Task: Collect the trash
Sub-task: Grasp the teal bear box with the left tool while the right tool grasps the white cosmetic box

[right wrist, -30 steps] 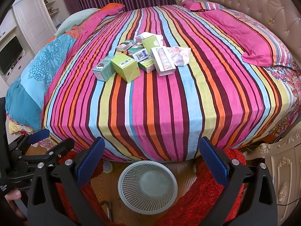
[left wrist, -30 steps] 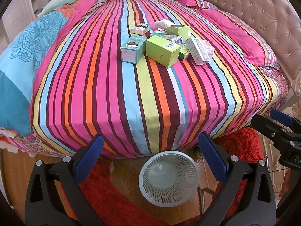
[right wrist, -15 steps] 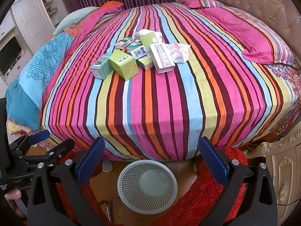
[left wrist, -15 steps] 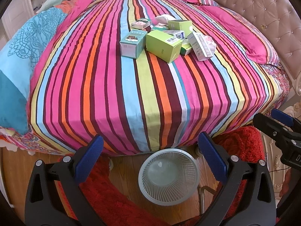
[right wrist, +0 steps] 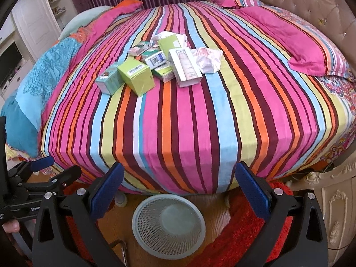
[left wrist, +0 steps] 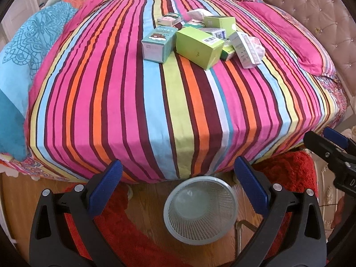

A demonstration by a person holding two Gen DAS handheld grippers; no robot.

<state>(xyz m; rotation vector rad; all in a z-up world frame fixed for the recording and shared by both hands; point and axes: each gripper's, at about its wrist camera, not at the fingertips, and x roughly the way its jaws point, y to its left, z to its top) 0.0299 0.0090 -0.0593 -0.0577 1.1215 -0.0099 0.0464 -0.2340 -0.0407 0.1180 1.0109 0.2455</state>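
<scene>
While both hand-held grippers hover wide apart and empty, the trash lies in a heap on the bed.

Nearest, the left hand-held gripper (left wrist: 178,178) and the right hand-held gripper (right wrist: 178,178) each spread their blue-padded fingers (left wrist: 105,188) with nothing between them. Just beyond, a pale mesh wastebasket (right wrist: 168,225) stands on the wooden floor (left wrist: 146,213), at the foot of the bed and beside a red rug (right wrist: 262,240). Past it rises the striped bedspread (right wrist: 189,122). Farther up the bed sits the pile of trash: a teal box (right wrist: 109,79) touching a lime-green box (right wrist: 136,76), a white carton (right wrist: 184,66), smaller boxes and crumpled paper (right wrist: 208,60). Farthest, a pink pillow (right wrist: 307,44) lies by the tufted headboard (right wrist: 311,4).
</scene>
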